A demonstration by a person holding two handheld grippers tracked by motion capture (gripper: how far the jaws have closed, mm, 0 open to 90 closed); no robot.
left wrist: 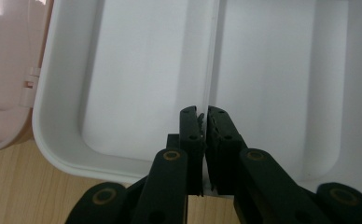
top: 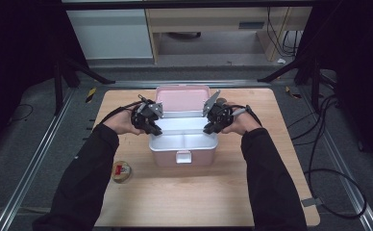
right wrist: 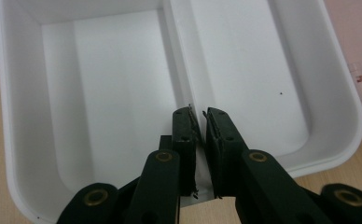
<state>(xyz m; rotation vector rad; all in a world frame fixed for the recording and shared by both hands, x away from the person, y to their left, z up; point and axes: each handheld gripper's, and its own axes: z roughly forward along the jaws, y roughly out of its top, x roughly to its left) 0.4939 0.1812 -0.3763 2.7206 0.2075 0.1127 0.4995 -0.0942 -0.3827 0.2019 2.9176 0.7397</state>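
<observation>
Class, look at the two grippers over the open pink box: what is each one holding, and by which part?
Both hold the white inner tray. The left gripper and right gripper are each shut on the tray's middle divider wall, at opposite ends.

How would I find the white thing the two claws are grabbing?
Look at the wooden table and find the pink box with its lid up. Sitting in its top is the white tray, pinched at each end by the left gripper and right gripper. Unlike the box, it is white and split into two sections.
</observation>
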